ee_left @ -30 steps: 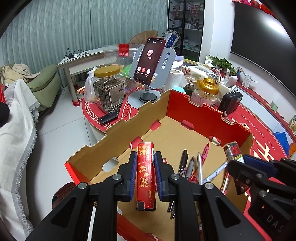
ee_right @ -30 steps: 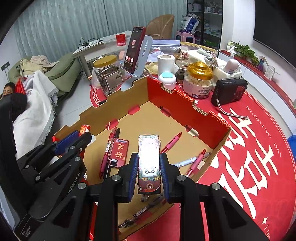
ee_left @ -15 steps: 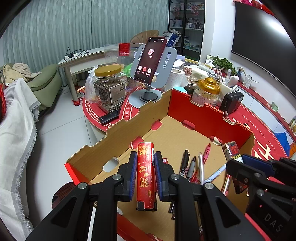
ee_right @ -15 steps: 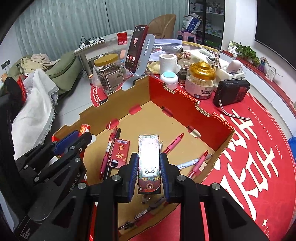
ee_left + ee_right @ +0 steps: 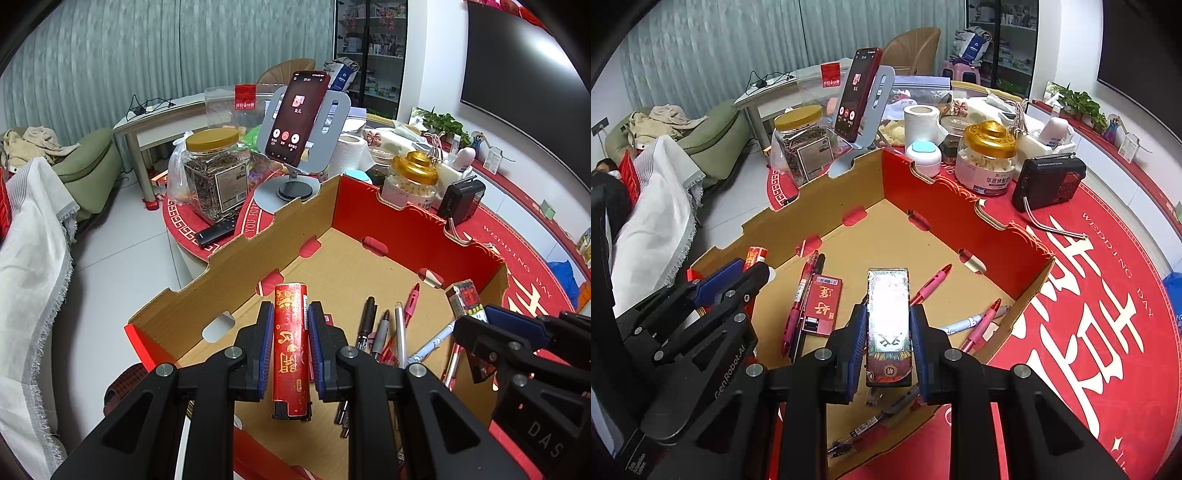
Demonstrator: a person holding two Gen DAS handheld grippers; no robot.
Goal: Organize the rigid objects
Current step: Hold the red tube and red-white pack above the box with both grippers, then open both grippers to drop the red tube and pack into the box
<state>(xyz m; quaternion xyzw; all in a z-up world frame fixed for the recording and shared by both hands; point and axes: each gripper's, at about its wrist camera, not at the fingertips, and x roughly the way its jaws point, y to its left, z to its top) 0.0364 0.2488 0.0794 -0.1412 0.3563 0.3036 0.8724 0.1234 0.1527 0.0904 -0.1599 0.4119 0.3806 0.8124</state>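
Observation:
My left gripper (image 5: 290, 323) is shut on a red lighter with gold characters (image 5: 291, 350), held over the near left part of an open cardboard box (image 5: 236, 266). My right gripper (image 5: 888, 325) is shut on a shiny rectangular pack (image 5: 888, 317) above the box's near edge. On the box floor lie several pens (image 5: 384, 332) and a flat red pack (image 5: 823, 303). The right gripper (image 5: 480, 325) also appears at the right of the left wrist view with its pack (image 5: 466, 298). The left gripper (image 5: 738, 280) shows at the left of the right wrist view.
Behind the box (image 5: 960, 210) on the red tablecloth (image 5: 1089, 295) stand a phone on a grey stand (image 5: 299, 118), a seed jar (image 5: 214, 173), a gold-lidded jar (image 5: 988, 158), a black radio (image 5: 1049, 182) and a paper roll (image 5: 921, 122). A sofa and white cloth (image 5: 33, 240) lie left.

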